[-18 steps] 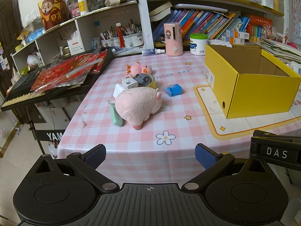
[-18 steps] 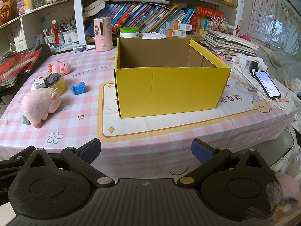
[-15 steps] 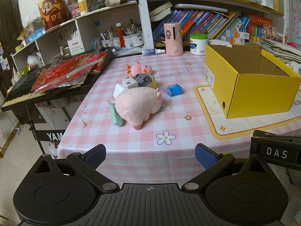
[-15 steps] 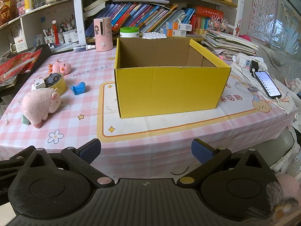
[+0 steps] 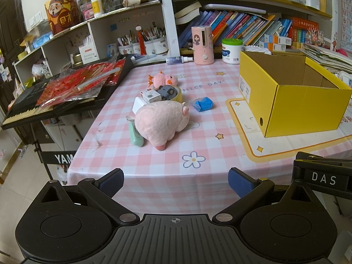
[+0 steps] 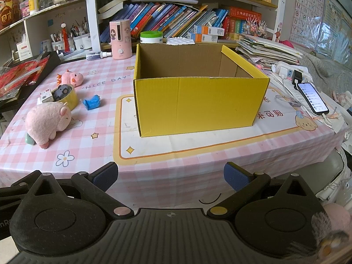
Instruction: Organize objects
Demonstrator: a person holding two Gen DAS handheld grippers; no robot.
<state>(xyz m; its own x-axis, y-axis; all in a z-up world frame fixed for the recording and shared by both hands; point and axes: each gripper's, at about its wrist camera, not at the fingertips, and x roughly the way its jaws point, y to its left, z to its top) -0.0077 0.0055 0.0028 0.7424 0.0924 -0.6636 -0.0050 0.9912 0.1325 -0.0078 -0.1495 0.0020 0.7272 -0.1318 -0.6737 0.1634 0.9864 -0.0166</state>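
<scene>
A big pink plush pig [image 5: 161, 122] [image 6: 47, 122] lies on the checked tablecloth beside a green bottle [image 5: 134, 133]. Behind it stand a yellow tape roll [image 5: 177, 95] holding a grey toy car [image 5: 165, 92], a small white box [image 5: 150, 96], a small pink plush [image 5: 164, 79] [image 6: 71, 78] and a blue crumpled object [image 5: 202, 103] [image 6: 92, 103]. An open yellow cardboard box [image 5: 292, 96] [image 6: 198, 101] stands to the right; I see nothing inside it. My left gripper [image 5: 176, 183] and right gripper [image 6: 170, 177] are open and empty, off the table's front edge.
A pink dispenser [image 5: 202, 45] and a green-lidded tub [image 5: 232, 50] stand at the table's back. A keyboard with red packets [image 5: 66, 90] juts out at left. A phone [image 6: 312, 98] and paper stacks lie at right. Bookshelves fill the back.
</scene>
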